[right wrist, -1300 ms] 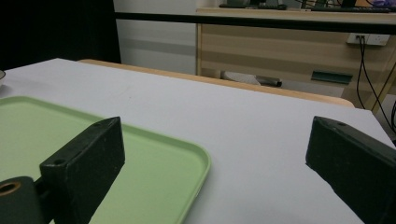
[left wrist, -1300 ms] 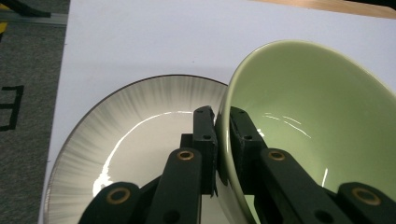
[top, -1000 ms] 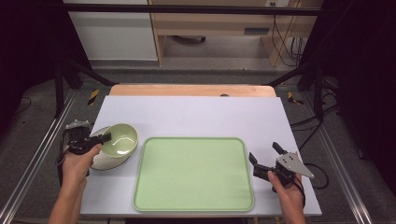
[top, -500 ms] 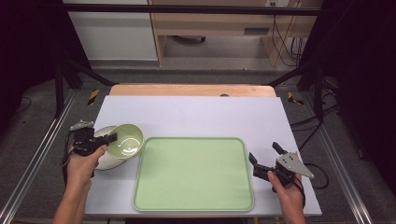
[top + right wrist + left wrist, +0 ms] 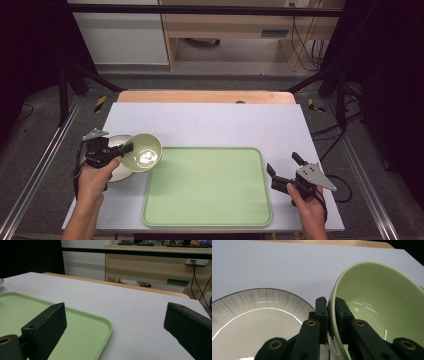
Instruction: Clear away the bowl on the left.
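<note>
Since 1 second ago, the green bowl (image 5: pixel 142 152) has come off the white plate (image 5: pixel 116 172) and shifted toward 3 o'clock; it now hangs tilted, overlapping the plate's 2 o'clock edge and just beside the green tray (image 5: pixel 207 186). Left gripper (image 5: pixel 121 149) is clamped on the bowl's rim, 1 jaw inside the bowl and 1 outside, as the left gripper view shows. Right gripper (image 5: pixel 282 169) has kept its place at the tray's 3 o'clock side, jaws spread wide with nothing between them, over the white table (image 5: pixel 210 120).
</note>
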`<state>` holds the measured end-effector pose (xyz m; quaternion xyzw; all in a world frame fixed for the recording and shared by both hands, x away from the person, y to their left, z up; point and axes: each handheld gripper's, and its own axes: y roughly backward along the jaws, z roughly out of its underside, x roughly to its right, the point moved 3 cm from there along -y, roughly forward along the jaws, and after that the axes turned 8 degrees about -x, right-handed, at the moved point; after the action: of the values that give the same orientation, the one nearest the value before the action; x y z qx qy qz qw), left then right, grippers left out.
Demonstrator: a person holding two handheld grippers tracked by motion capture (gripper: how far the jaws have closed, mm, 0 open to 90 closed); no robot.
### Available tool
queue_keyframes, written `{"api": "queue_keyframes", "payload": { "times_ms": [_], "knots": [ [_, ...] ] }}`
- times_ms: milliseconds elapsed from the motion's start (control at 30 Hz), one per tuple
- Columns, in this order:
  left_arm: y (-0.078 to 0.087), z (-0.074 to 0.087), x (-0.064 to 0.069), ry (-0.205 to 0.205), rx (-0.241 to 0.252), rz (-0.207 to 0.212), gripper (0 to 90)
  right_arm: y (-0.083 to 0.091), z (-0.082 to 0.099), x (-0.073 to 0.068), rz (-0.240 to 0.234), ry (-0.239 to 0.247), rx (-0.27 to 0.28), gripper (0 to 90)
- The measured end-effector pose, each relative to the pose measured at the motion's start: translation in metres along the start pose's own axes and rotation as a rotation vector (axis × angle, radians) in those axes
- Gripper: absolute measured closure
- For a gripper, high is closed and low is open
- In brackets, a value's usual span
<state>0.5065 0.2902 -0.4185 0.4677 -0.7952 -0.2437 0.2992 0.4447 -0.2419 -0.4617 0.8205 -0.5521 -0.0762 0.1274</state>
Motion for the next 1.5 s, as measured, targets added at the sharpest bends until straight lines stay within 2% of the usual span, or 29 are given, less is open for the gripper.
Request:
{"api": "queue_keyframes", "payload": {
  "times_ms": [967, 1500],
  "knots": [
    [-0.006, -0.002, 0.026, -0.046, -0.006, 0.042, 82.8, 0.000, 0.000, 0.000, -0.002, -0.001, 0.002, 4.7],
    [-0.020, -0.002, 0.057, -0.110, -0.036, 0.092, 82.8, 0.000, 0.000, 0.000, -0.002, -0.002, 0.002, 4.7]
  ]
}}
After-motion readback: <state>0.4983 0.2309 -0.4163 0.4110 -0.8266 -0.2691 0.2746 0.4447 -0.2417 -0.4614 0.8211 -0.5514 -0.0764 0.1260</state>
